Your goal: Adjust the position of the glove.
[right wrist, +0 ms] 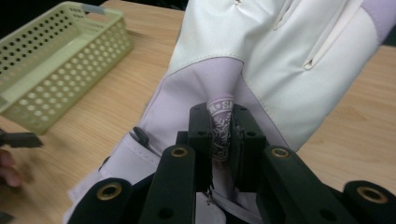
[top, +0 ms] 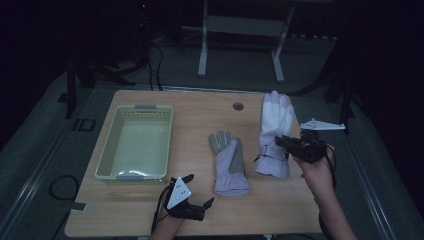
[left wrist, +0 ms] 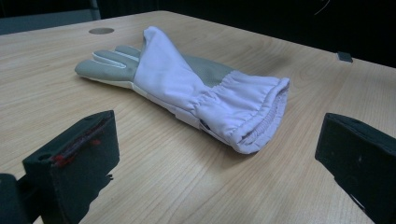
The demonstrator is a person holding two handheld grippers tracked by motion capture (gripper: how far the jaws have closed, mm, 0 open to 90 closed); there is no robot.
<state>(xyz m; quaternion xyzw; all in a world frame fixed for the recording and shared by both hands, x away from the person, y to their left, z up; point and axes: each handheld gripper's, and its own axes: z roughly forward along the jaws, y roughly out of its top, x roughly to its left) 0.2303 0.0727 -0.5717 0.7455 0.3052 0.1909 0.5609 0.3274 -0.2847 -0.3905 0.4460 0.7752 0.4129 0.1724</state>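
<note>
Two winter gloves are on the wooden table [top: 150, 210]. A lilac glove with a grey palm [top: 229, 162] lies flat in the middle, cuff towards me; the left gripper view shows this glove [left wrist: 187, 84] just ahead. My left gripper [top: 200, 189] rests near the front edge, open, with nothing between its jaws [left wrist: 217, 144]. The white and lilac glove [top: 274, 125] is on the right side. My right gripper [top: 281, 142] is shut on a pinched fold of this glove's lilac fabric [right wrist: 221, 133], near the cuff strap. The glove's white fingers [right wrist: 280, 46] stretch away beyond the jaws.
A pale green perforated basket [top: 105, 160], with nothing in it, stands on the left of the table [right wrist: 51, 60]. A round cable hole [top: 238, 106] sits near the far edge. Behind the table stands a white frame [top: 202, 50]. The room around is dark.
</note>
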